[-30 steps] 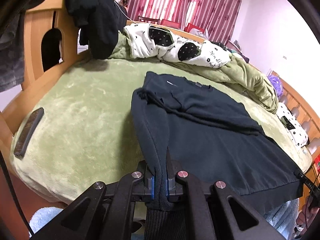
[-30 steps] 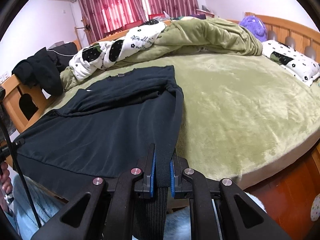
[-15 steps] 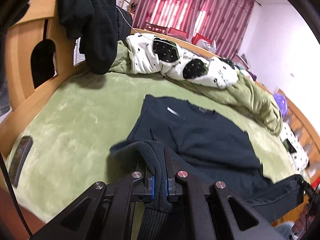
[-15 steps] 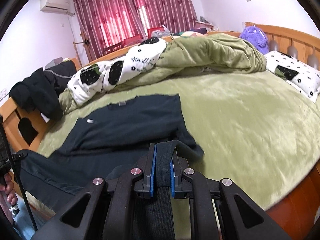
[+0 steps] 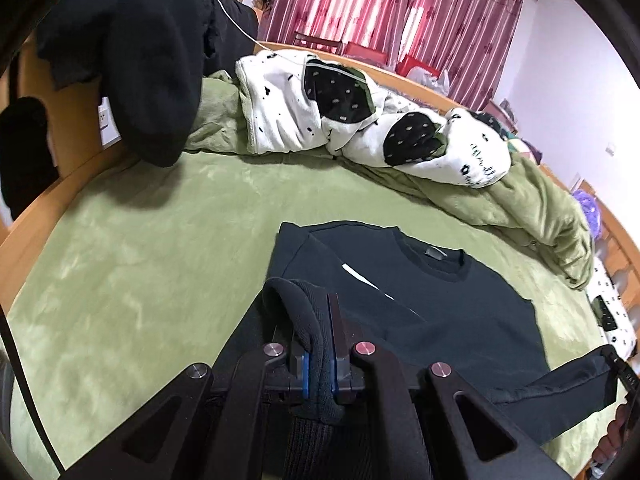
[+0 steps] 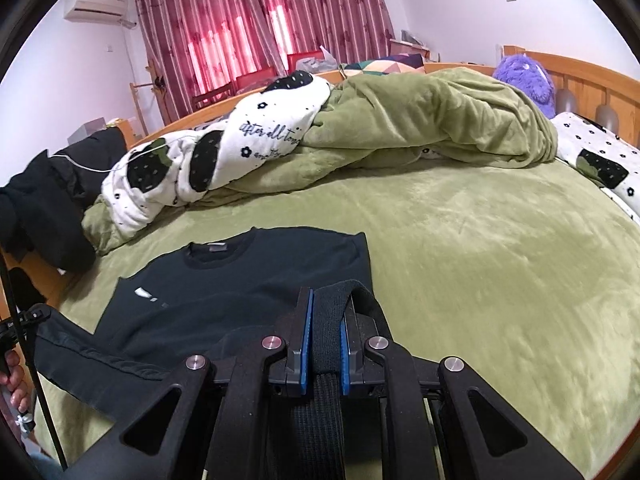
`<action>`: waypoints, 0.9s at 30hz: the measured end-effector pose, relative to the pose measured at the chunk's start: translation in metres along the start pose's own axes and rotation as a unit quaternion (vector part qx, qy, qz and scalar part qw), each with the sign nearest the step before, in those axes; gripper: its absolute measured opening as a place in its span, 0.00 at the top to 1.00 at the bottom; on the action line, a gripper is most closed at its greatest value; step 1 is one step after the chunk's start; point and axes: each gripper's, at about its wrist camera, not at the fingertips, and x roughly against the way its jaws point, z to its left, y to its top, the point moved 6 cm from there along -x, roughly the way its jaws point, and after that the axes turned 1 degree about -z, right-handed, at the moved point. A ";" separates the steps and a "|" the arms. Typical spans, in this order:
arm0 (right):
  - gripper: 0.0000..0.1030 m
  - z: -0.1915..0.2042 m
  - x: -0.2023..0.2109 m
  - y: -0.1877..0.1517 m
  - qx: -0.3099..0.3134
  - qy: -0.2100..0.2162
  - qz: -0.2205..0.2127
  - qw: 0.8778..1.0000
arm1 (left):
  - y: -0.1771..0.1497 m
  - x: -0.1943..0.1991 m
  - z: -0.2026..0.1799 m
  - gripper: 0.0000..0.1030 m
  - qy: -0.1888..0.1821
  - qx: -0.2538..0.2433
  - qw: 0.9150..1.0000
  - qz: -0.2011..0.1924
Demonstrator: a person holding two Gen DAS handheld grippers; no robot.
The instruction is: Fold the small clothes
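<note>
Between 2 claws (image 5: 318,344), sweater hem (image 6: 326,328)

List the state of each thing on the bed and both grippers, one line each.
left gripper: shut on the hem.
right gripper: shut on the hem.
dark sweatshirt: collar end flat on the bed, ribbed hem lifted over it, mid-fold.
green blanket: bunched in a heap.
white spotted quilt: crumpled.
curtains: drawn.
</note>
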 end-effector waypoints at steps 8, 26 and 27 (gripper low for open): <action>0.89 -0.007 -0.079 0.013 -0.014 -0.009 0.023 1.000 | 0.009 -0.065 0.003 0.93 0.013 -0.001 0.999 0.029; 0.89 -0.010 -0.171 -0.023 0.037 -0.089 0.099 0.990 | -0.016 -0.123 0.008 0.90 0.039 -0.038 0.996 0.075; 0.89 -0.011 -0.172 -0.024 0.042 -0.095 0.102 0.989 | -0.017 -0.123 0.007 0.90 0.037 -0.040 0.995 0.078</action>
